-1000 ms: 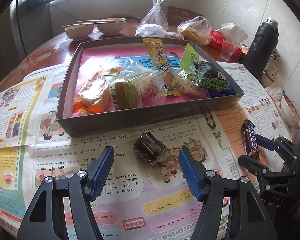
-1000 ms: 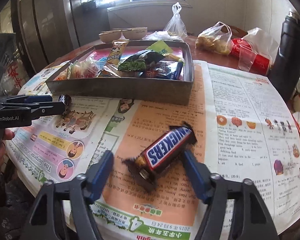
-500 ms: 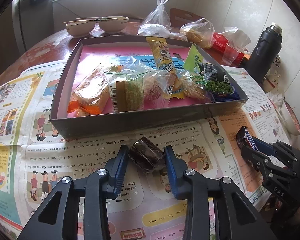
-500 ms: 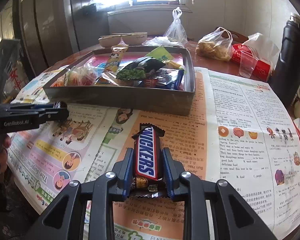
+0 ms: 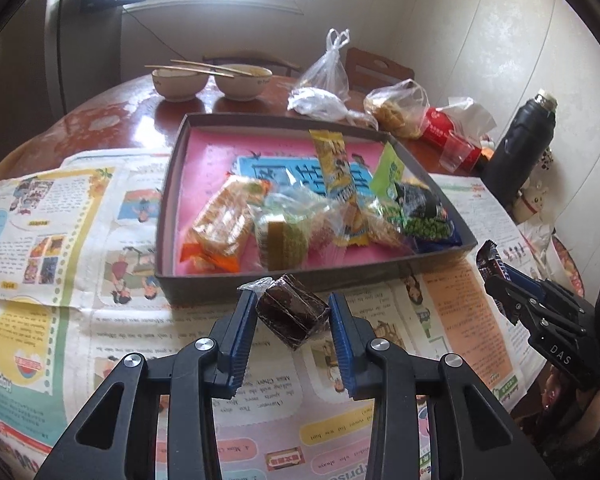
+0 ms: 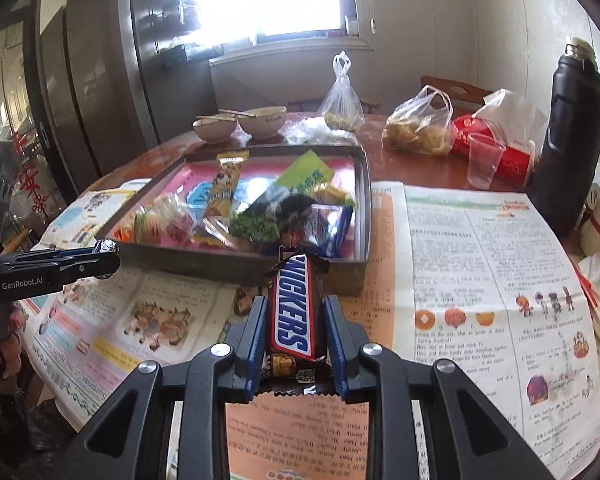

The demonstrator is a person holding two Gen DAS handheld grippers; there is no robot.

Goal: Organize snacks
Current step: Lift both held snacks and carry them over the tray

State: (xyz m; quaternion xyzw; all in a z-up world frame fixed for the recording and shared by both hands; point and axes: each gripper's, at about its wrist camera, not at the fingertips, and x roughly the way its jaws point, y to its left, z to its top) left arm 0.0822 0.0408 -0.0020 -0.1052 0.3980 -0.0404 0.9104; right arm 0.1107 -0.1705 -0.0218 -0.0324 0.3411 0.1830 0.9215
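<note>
My left gripper (image 5: 293, 312) is shut on a dark brown cake in clear wrap (image 5: 293, 312) and holds it above the newspaper, just in front of the grey snack box (image 5: 300, 276). The box holds several snack packets. My right gripper (image 6: 293, 320) is shut on a Snickers bar (image 6: 294, 308), lifted off the newspaper near the box's right front corner (image 6: 356, 268). In the left wrist view the right gripper (image 5: 500, 276) shows at the right with the Snickers bar (image 5: 494, 262). In the right wrist view the left gripper (image 6: 108, 258) shows at the left.
Newspaper (image 5: 80, 240) covers the round wooden table. Behind the box stand two bowls with chopsticks (image 5: 212, 80), plastic bags (image 5: 396, 108), a red tissue pack with a plastic cup (image 6: 484, 160) and a black thermos (image 6: 572, 140). A chair back (image 5: 376, 70) stands beyond.
Both grippers closed on their snacks, the left on the brown cake and the right on the Snickers bar, and lifted them off the newspaper toward the box.
</note>
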